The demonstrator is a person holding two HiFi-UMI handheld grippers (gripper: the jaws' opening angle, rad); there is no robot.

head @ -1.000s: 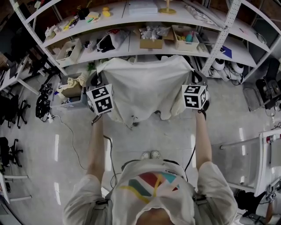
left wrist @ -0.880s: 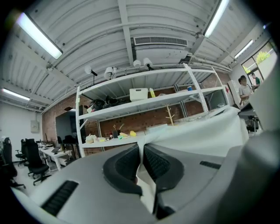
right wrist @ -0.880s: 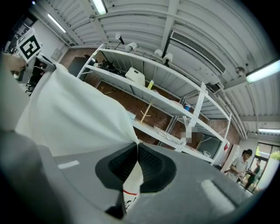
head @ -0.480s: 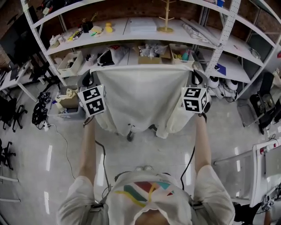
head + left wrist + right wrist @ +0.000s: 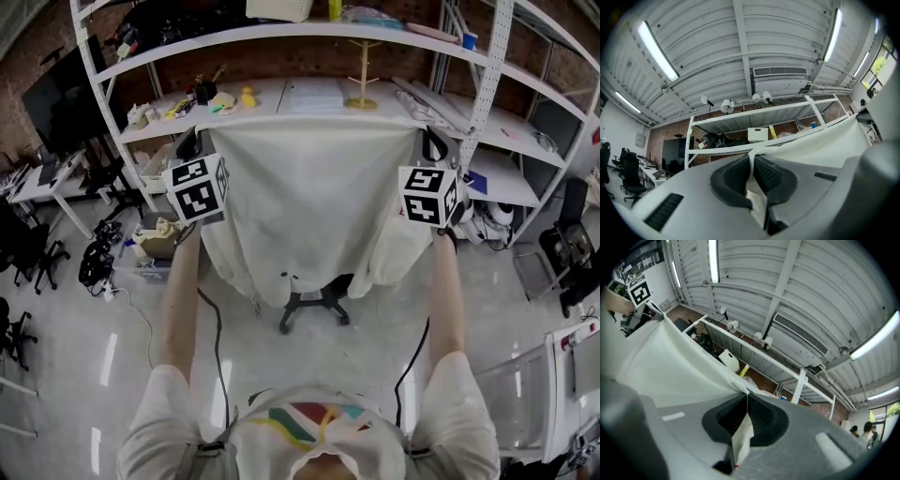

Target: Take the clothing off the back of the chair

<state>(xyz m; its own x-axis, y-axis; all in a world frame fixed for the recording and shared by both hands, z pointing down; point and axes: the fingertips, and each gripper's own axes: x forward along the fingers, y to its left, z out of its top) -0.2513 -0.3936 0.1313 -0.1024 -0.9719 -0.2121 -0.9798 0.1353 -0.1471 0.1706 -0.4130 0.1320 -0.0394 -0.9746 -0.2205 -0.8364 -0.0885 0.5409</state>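
Observation:
A white garment (image 5: pixel 309 206) hangs spread wide between my two grippers, held by its top corners at shelf height. The left gripper (image 5: pixel 190 142) is shut on the upper left corner; in the left gripper view the cloth (image 5: pixel 820 145) is pinched between the dark pads of that gripper (image 5: pixel 752 171). The right gripper (image 5: pixel 429 142) is shut on the upper right corner, and the right gripper view shows a fold of cloth (image 5: pixel 670 366) clamped in its jaws (image 5: pixel 746 413). Below the hem only the chair's wheeled base (image 5: pixel 316 305) shows; the garment hides its back.
A white metal shelving unit (image 5: pixel 319 94) with boxes and small items stands right behind the garment. Desks and office chairs (image 5: pixel 37 253) stand at the left, a cardboard box (image 5: pixel 155 239) is on the floor, and another chair (image 5: pixel 572 253) is at the right.
Both grippers have risen together with the garment stretched between them. Its hem has lifted and the chair's base has come into sight beneath it.

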